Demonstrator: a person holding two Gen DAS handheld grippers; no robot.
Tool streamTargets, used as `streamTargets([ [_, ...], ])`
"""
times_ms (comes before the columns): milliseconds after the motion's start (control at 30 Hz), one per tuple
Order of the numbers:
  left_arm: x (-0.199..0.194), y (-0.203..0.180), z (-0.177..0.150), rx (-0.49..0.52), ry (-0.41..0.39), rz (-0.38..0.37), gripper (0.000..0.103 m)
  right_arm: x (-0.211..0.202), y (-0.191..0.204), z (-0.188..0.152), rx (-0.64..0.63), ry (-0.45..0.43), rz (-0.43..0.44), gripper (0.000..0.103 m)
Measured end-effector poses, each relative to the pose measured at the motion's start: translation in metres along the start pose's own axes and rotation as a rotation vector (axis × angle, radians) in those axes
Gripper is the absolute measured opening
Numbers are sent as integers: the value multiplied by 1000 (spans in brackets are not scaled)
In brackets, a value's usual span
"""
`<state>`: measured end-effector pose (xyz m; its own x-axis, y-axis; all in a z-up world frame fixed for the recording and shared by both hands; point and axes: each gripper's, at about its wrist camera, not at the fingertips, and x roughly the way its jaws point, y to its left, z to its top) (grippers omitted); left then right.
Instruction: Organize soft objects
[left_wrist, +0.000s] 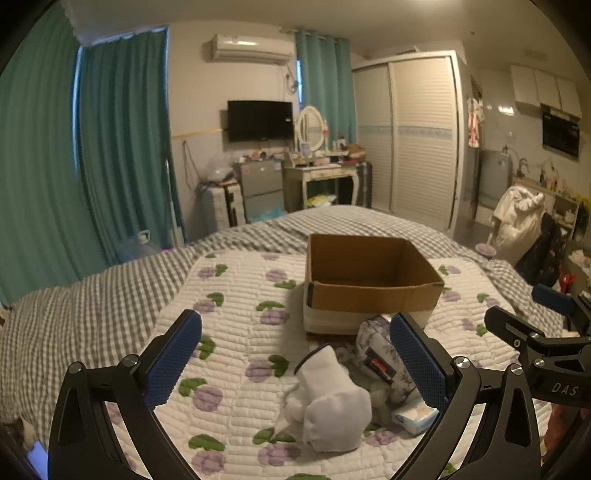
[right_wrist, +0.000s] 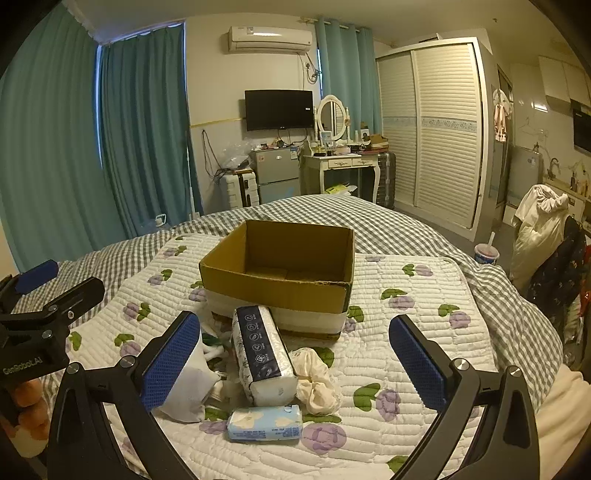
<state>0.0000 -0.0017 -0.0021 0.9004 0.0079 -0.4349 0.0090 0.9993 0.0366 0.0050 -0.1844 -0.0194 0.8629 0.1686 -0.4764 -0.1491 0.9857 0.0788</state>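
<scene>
An open, empty cardboard box (left_wrist: 373, 280) (right_wrist: 280, 266) stands on the quilted floral mat (left_wrist: 236, 295) (right_wrist: 406, 317). In front of it lie a white sock bundle (left_wrist: 332, 402) (right_wrist: 190, 391), a floral tissue pack (left_wrist: 380, 350) (right_wrist: 262, 354), a small blue tissue packet (left_wrist: 415, 415) (right_wrist: 265, 424) and a cream scrunchie-like cloth (right_wrist: 316, 380). My left gripper (left_wrist: 295, 360) is open above the sock bundle. My right gripper (right_wrist: 295, 363) is open above the tissue pack and cloth. Each gripper shows at the other view's edge.
The mat lies on a grey checked bed cover (left_wrist: 92, 306) (right_wrist: 424, 229). Beyond the bed stand teal curtains (left_wrist: 122, 140), a small fridge (right_wrist: 277, 173), a dressing table (right_wrist: 343, 162) and a white wardrobe (right_wrist: 432, 125). Clothes hang at the right (right_wrist: 539, 232).
</scene>
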Motion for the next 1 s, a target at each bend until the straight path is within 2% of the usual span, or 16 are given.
streamTargets([
  [1000,-2,1,-3,-3,10,-1,103,1,0,-3,0,14,10,103],
])
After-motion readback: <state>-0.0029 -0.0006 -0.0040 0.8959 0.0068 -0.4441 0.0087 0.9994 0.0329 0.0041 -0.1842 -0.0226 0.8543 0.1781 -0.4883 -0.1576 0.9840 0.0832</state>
